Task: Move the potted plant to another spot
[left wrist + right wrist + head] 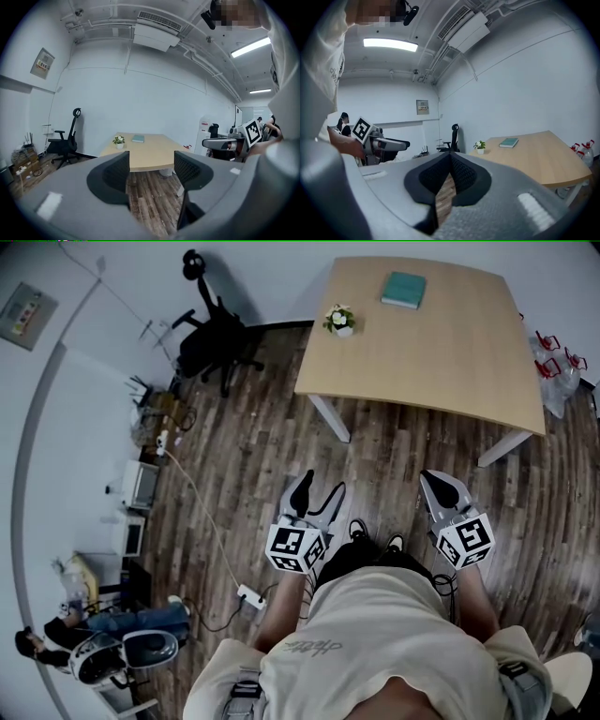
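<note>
Left claw (319, 493) gaping with nothing between, my right claw (438, 486) pinched together, seemingly empty, both over the wood floor (253, 456), potted plant (339, 321) upright at the desk (441, 362) corner, well apart from both

The left gripper (151, 164) is holding its jaws wide apart, and nothing is sitting between them. Past the jaws, a table (149, 154) is standing on a wood floor (150, 192). A plant (118, 140) is sitting near the table's far left corner, and a book (138, 138) is lying near it. A chair (65, 138) is standing by the wall at the left, well apart from the table. The right gripper (205, 142) is showing at the right.
</note>
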{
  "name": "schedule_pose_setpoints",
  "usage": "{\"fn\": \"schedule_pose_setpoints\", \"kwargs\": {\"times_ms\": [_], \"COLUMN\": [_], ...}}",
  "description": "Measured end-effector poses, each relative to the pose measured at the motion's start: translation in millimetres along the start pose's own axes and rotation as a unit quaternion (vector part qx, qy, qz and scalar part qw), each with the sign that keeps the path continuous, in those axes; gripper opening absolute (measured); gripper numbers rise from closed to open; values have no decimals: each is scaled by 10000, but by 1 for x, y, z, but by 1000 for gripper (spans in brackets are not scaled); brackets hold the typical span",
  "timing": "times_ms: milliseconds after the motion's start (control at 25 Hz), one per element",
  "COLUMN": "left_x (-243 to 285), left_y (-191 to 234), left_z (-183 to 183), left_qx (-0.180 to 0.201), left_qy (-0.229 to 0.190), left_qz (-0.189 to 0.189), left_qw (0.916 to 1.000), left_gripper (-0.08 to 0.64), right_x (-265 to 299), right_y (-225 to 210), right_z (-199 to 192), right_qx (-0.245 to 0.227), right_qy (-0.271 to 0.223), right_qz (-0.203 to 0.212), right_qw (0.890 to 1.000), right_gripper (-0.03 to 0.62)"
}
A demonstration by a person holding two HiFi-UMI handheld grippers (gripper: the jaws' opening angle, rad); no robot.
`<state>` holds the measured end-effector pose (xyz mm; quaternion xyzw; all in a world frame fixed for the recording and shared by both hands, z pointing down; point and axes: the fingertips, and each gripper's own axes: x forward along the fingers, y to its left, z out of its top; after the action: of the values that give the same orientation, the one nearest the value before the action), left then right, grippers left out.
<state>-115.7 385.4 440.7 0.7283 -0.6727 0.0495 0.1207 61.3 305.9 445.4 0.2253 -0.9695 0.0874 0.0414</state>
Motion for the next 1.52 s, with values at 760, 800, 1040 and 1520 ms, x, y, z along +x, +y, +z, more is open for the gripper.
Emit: {"fn": "schedule_pose_setpoints", "kwargs": {"times_ms": [760,800,1040,1520], "left_x": [63,68,104,154], "left_y": [42,48,90,179], "left_z": [23,24,37,54], "left_qx": [69,58,-46,-267], "left_qy": [-237,-249,-197,-337], "left_qz": [-29,-10,-128,-586], "left_qw": [9997,9997,9997,9974], "left_gripper": [304,302,301,287], "right_x": [45,51,91,186], "right_y": [-47,-49,-60,-60], "right_z": [6,8,27,38], "right_qx": [36,1,-134,-18], "right_qy": [-32,-22,24,161], "right_qz": [-342,-339,-485,-798], "right_qw": [9994,9994,9987,9967], "right_gripper": [3,3,3,3]}}
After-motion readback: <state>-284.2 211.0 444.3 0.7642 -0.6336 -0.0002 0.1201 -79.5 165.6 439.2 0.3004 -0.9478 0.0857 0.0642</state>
